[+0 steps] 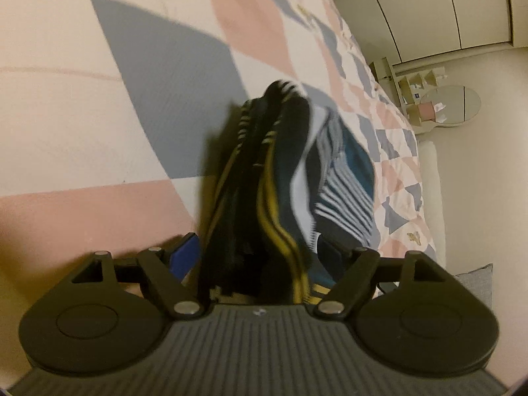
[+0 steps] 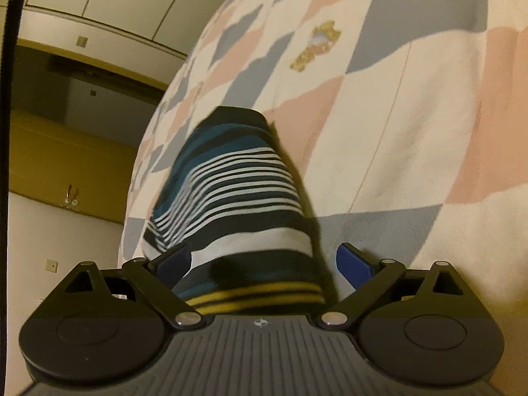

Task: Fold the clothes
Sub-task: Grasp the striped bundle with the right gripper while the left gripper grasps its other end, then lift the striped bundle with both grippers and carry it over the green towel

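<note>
A striped garment in teal, black, white and yellow hangs bunched above the patchwork bed. In the left wrist view the striped garment (image 1: 280, 178) runs between the jaws of my left gripper (image 1: 260, 257), which is shut on its yellow-striped edge; one blue pad (image 1: 184, 254) shows, the other is hidden by cloth. In the right wrist view the same garment (image 2: 237, 191) fills the jaws of my right gripper (image 2: 264, 264), shut on it, with blue pads (image 2: 354, 264) on either side.
The bed cover (image 1: 115, 99) of pink, white and grey-blue patches lies below both grippers, also in the right wrist view (image 2: 396, 115). A dressing table with an oval mirror (image 1: 442, 102) stands beyond the bed. Cupboards and a dark doorway (image 2: 82, 99) are at the left.
</note>
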Motion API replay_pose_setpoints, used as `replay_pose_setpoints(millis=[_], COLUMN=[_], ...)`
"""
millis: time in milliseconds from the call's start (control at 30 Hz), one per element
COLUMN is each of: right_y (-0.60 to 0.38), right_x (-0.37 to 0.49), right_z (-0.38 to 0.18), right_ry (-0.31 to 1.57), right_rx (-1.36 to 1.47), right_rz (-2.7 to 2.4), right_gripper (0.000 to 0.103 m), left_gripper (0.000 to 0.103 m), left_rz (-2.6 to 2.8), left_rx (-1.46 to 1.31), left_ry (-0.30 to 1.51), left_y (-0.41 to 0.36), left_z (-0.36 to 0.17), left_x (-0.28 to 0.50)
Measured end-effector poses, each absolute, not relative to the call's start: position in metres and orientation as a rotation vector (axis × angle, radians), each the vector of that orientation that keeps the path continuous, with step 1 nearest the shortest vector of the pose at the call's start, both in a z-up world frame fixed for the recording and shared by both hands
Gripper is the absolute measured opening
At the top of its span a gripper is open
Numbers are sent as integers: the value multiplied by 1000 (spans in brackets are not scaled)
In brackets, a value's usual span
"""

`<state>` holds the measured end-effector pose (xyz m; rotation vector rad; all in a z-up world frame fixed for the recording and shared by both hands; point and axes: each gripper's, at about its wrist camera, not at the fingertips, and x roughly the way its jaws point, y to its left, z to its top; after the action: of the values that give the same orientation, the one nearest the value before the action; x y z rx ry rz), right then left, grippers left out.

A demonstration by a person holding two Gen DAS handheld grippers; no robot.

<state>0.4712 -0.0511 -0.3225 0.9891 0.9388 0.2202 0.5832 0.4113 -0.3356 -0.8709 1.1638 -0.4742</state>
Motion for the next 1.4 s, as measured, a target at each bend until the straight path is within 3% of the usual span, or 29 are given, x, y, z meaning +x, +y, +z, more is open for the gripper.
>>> replay_pose_setpoints(millis=[400, 500, 567, 633, 767, 1000, 1400], right_y=[-43, -25, -18, -18, -18, 0, 103], right_x=[510, 523, 527, 524, 508, 455, 319], right_z=[-364, -365, -362, -361, -349, -308, -277], right_ry=[957, 975, 986, 993, 984, 966, 1156], right_rx=[1085, 1042, 1001, 1001, 997, 1035, 1124], right_rz=[375, 409, 402, 396, 403, 465, 592], right_gripper=[97, 95, 88, 70, 60, 58, 58], left_gripper=[77, 68, 59, 50, 47, 46, 46], left_rz=[-604, -607, -603, -602, -596, -534, -223], left_rx=[-927, -919, -908, -891, -866, -893, -931], left_ry=[1174, 1165, 1147, 1127, 1084, 1035, 986], left_y=[385, 378, 377, 377, 377, 404, 513], left_z=[-368, -366, -361, -354, -332, -278, -203], left_x=[611, 612, 608, 602, 583, 500, 301])
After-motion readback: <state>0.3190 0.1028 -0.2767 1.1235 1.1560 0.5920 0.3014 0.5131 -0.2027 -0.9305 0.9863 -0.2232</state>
